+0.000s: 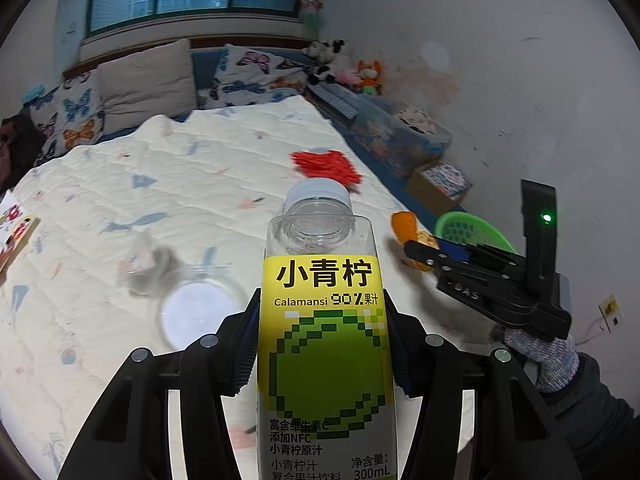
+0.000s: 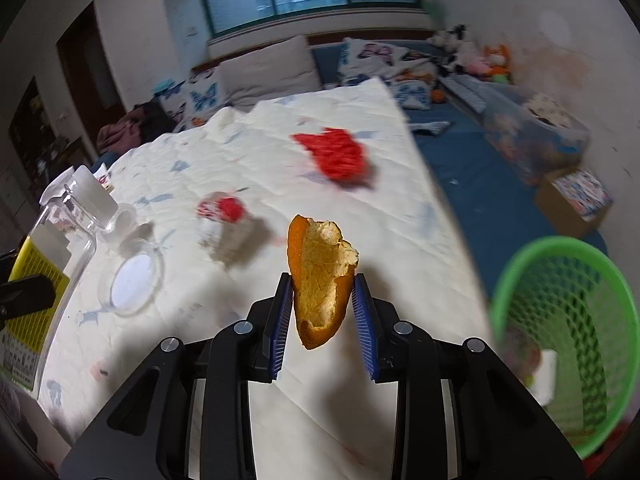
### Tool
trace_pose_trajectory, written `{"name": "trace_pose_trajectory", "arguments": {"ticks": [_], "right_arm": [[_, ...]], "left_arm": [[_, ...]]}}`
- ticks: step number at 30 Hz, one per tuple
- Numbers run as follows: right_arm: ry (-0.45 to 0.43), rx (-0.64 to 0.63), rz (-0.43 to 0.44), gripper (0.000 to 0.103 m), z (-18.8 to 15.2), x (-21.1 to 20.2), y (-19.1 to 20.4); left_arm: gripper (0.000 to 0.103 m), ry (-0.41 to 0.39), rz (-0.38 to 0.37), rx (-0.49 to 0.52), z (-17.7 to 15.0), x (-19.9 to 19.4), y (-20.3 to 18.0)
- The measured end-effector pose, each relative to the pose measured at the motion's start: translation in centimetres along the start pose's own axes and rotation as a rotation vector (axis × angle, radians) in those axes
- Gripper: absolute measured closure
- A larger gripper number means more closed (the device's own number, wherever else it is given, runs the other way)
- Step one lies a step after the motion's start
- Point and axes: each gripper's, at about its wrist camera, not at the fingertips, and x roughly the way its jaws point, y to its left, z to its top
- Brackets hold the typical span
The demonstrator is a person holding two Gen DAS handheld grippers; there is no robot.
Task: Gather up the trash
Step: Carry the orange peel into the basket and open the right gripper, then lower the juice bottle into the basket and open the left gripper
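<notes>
Now the right tool (image 2: 323,312) pinches an orange peel (image 2: 322,276) loosely; it may slip before the green basket (image 2: 560,320). Left tool (image 1: 322,344) clamps the juice bottle (image 1: 324,320).

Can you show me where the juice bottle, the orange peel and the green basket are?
juice bottle (image 1: 326,344), left wrist view, on its yellow label.
orange peel (image 2: 320,276), right wrist view, on its pale inner side.
green basket (image 2: 576,308), right wrist view, on its mesh wall.
</notes>
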Motion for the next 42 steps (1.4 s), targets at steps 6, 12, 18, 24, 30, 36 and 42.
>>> {"name": "trace_pose_trajectory", "arguments": {"ticks": [6,12,18,24,30,36,42], "right_arm": [[-0.014,0.077,-0.090,0.072,-2.2,-3.5,-5.5],[-0.008,0.145,-0.196,0.072,-4.2,-6.0,-11.6],[-0.010,0.227,-0.256,0.069,-5.6,-7.7,-16.2],[-0.009,0.299,-0.272,0.067,-6.9,-8.4,-19.7],[-0.020,0.331,-0.272,0.058,-7.9,-9.1,-21.3],[-0.046,0.347,-0.275,0.053,-8.3,-10.5,-22.4],[-0.085,0.358,-0.284,0.047,-9.1,-12.8,-22.9]], "left_arm": [[0.050,0.018,-0.053,0.045,0.6,1.4,-3.4],[0.050,0.031,-0.096,0.092,1.5,2.7,-6.8],[0.050,0.061,-0.136,0.141,2.5,4.9,-10.5],[0.050,0.092,-0.155,0.193,3.1,6.8,-13.9],[0.050,0.122,-0.177,0.241,4.0,8.9,-16.9],[0.050,0.152,-0.194,0.299,4.4,11.6,-20.6],[0.050,0.212,-0.210,0.341,4.6,15.0,-23.7]]}}
